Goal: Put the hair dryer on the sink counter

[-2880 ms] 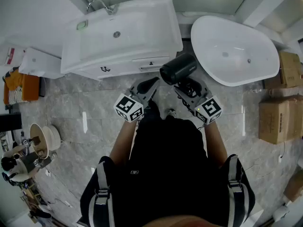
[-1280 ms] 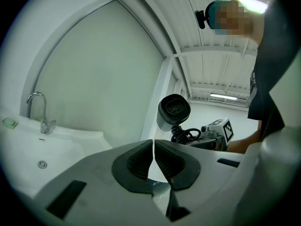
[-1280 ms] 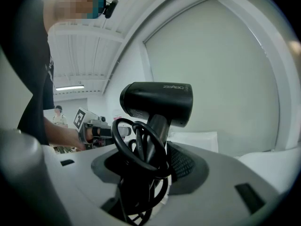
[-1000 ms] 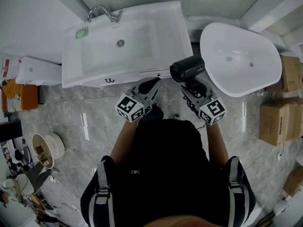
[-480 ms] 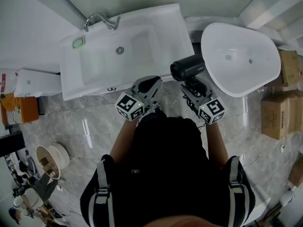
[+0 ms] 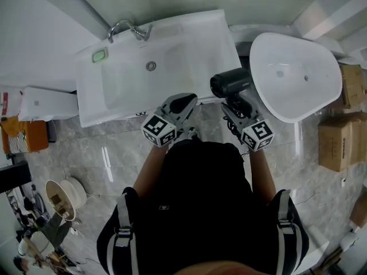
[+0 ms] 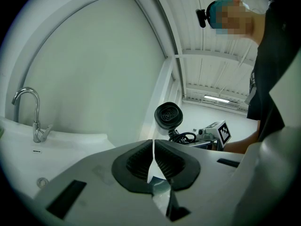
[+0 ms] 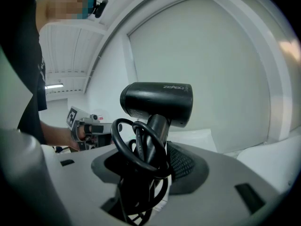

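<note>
- While the person stands facing the white desk (image 6: 221, 42) with the sink basin (image 6: 140, 67) set in it, the right tool (image 6: 234, 103) has its jaws clamped on the handle of a black hair dryer (image 6: 230, 85).
- In the right gripper view you can see that tool (image 8: 151, 160) squeezing the handle with the coiled black cord (image 8: 134, 147) bunched in between the pads too, and the hair dryer (image 8: 160, 102) barrel sits sideways on top.
- So the hair dryer is up in the air in the tool, just off the front right corner of the desk, between the desk and the white oval tub (image 6: 298, 76). It's not resting on the desk.
- The left tool (image 6: 186, 102) is empty, jaws pressed together with only a thin slit between the pads (image 7: 138, 161), and it hangs near the desk's front edge.
- From the left gripper view the hair dryer (image 7: 168, 117) shows end-on, grille facing the camera.
- A chrome faucet (image 6: 127, 27) sits at the back left of the basin, with a small green thing (image 6: 100, 55) beside it, can't tell what.
- Grey marble-look floor (image 6: 86, 148), and cardboard boxes (image 6: 335, 148) stand off to the right.
</note>
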### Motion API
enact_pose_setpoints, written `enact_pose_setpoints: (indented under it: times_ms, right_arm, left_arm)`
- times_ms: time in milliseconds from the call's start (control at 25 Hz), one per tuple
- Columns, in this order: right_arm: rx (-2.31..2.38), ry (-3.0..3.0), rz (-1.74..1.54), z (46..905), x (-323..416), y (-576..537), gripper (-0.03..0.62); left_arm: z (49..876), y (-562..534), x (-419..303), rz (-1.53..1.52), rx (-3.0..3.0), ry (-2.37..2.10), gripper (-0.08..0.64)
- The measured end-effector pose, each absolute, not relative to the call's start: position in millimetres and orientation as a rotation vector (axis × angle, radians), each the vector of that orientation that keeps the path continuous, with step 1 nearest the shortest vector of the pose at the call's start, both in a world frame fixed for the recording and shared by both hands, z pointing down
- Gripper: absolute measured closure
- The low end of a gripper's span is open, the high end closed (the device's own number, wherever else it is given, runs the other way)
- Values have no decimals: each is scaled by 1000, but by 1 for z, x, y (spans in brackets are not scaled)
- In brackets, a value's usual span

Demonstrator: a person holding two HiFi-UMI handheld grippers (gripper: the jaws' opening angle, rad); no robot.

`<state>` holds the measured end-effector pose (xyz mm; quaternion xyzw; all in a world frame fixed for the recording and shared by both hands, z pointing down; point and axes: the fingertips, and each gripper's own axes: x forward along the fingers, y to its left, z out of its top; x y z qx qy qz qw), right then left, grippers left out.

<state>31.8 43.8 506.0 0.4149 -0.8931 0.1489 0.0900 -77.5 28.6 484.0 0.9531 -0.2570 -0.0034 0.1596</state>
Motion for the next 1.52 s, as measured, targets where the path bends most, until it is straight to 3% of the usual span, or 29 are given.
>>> enact_pose_setpoints:
  times_ms: [680,1520]
  right_arm:
    - [1166,-2635,464,519,36,30,310]
    - [823,-2728,425,519,98,-29,308]
  left_arm:
    - [484,13,-75,-18,2700,-790,540]
    - [472,-12,-9,-21,2599,-1133,540]
